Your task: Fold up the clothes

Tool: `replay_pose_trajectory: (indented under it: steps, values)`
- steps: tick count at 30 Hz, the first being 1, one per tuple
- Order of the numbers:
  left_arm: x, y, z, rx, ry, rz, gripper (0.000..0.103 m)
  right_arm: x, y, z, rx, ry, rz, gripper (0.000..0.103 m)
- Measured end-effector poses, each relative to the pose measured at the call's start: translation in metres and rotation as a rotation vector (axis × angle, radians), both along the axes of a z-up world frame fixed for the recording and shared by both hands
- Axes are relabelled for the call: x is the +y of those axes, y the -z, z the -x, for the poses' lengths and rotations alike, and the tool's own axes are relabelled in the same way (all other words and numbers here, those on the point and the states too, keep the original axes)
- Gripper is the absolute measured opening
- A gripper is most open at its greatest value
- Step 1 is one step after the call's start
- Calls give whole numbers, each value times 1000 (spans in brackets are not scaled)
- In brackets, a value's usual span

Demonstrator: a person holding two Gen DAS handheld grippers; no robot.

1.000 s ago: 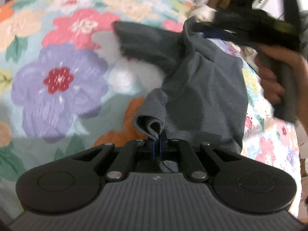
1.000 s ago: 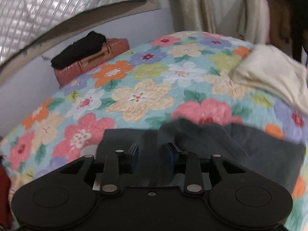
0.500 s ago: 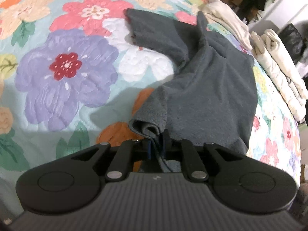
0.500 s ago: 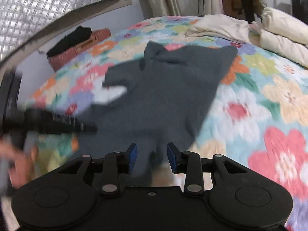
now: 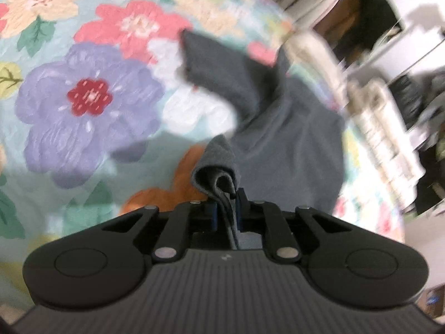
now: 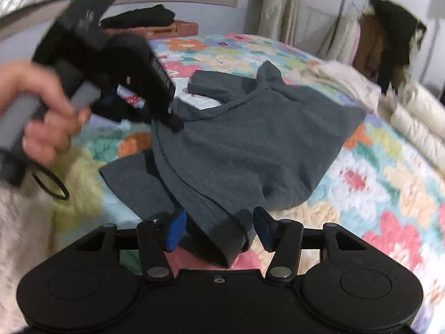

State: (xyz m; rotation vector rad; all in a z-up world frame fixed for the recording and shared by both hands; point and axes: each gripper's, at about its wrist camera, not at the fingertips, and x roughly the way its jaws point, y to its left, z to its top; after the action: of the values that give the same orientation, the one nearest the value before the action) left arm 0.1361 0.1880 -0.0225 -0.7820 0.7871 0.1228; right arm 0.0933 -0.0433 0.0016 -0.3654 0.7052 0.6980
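On the left, my left hand (image 6: 41, 117) holds the left gripper (image 5: 225, 208), clamped on a bunched edge of the grey shirt (image 6: 250, 144), so I can lift that side over for a fold. The shirt lies rumpled on the floral quilt (image 5: 89, 97), its long axis running from the near hem away to the far neckline, 1 sleeve (image 6: 217, 83) pointing left at the far end. Nearer me, my right gripper (image 6: 219, 229) has its jaws spread wide around the near hem, gripping nothing yet. Cream bedding (image 6: 411, 122) is piled to the far right.
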Motion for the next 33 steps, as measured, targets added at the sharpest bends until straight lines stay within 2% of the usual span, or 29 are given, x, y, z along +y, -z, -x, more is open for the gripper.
replay_pose_trajectory:
  steps: [5,9,12,14,18,21,23,25,26,27,28,30,31,33]
  values:
    - [-2,-7,6,-72,7,144,9,10,6,-4,-26,-30,-18,59]
    - [-8,-12,8,-110,37,217,8,24,15,-4,-108,10,43,59]
    - [-7,-16,11,-148,40,249,8,28,22,-4,-121,39,67,59]
    - [-2,-18,17,-160,3,270,6,28,18,0,-111,51,74,59]
    - [6,-25,23,-197,1,274,6,23,9,7,-41,32,-16,59]
    - [9,-25,23,-212,12,290,6,29,13,3,-89,85,6,59]
    - [9,-23,22,-223,27,335,6,31,14,-2,-137,149,11,59]
    - [9,-20,21,-230,43,380,6,29,17,-7,-136,204,20,59]
    - [8,-21,20,-225,46,372,6,27,21,-9,-130,223,35,58]
    - [7,-21,20,-220,49,364,6,25,24,-11,-126,241,50,54]
    - [5,-22,20,-212,52,343,6,21,26,-10,-119,254,59,31]
    - [0,-22,26,-181,32,267,6,7,17,-8,-49,299,12,7]
    - [-3,-22,31,-160,12,220,6,-6,8,-4,-10,342,-64,3]
    - [-15,-14,45,-85,3,131,6,-34,-13,8,28,424,-197,2]
